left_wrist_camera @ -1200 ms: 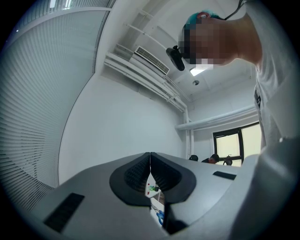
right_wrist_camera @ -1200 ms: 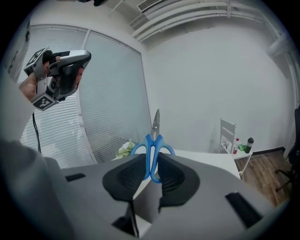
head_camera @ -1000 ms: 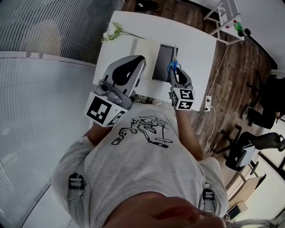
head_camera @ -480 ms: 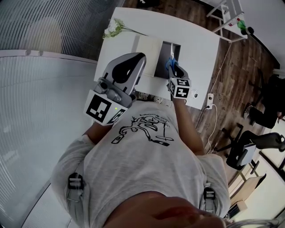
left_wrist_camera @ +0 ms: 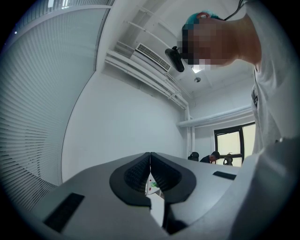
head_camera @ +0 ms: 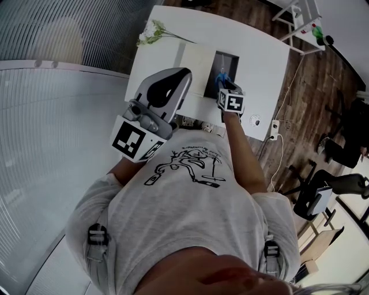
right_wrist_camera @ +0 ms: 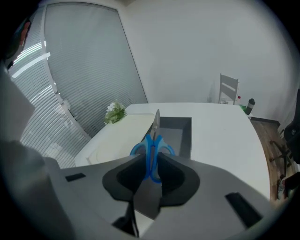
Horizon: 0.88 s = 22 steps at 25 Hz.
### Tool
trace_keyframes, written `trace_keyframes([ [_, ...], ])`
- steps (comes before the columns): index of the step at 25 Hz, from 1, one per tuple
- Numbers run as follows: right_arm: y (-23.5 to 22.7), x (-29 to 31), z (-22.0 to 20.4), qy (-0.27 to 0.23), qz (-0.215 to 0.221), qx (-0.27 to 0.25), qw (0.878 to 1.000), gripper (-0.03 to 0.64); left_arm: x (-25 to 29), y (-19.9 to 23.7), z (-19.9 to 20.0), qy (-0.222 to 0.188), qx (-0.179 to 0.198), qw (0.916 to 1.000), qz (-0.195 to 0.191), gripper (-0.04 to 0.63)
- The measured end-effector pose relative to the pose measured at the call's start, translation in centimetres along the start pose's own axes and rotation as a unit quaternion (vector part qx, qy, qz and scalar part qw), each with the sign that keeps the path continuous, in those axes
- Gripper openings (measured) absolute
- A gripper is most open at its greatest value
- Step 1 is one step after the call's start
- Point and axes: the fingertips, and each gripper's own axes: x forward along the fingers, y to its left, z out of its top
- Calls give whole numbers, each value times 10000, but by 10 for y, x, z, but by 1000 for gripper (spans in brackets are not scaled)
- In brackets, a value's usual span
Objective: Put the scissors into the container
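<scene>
My right gripper (right_wrist_camera: 151, 165) is shut on the blue-handled scissors (right_wrist_camera: 153, 143), whose closed blades point forward over the near end of the dark grey container (right_wrist_camera: 176, 136). From the head view the same scissors (head_camera: 222, 78) hang above the container (head_camera: 230, 60) on the white table (head_camera: 262, 63), with the right gripper (head_camera: 226, 86) just behind them. My left gripper (head_camera: 174, 86) is raised close to the person's chest, away from the table; its left gripper view looks up at the ceiling, and its pads (left_wrist_camera: 140, 171) meet with nothing between them.
A cream lid or board (head_camera: 194, 66) lies left of the container. A sprig of white flowers (head_camera: 151, 31) rests at the table's far left corner. A white rack (head_camera: 294, 17) stands beyond the table, office chairs (head_camera: 340, 144) to the right, and a power strip (head_camera: 275, 128) with cable on the floor.
My right gripper has carried the scissors forward from the container's near edge to above its inside. The left gripper has stayed where it was.
</scene>
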Motion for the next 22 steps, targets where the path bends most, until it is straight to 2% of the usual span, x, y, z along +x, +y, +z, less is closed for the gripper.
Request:
trace_keyframes([
  [22,-6,49,-13,1212,-306,148,9920,84,-17,17,-9,90,-141,9997,166,21],
])
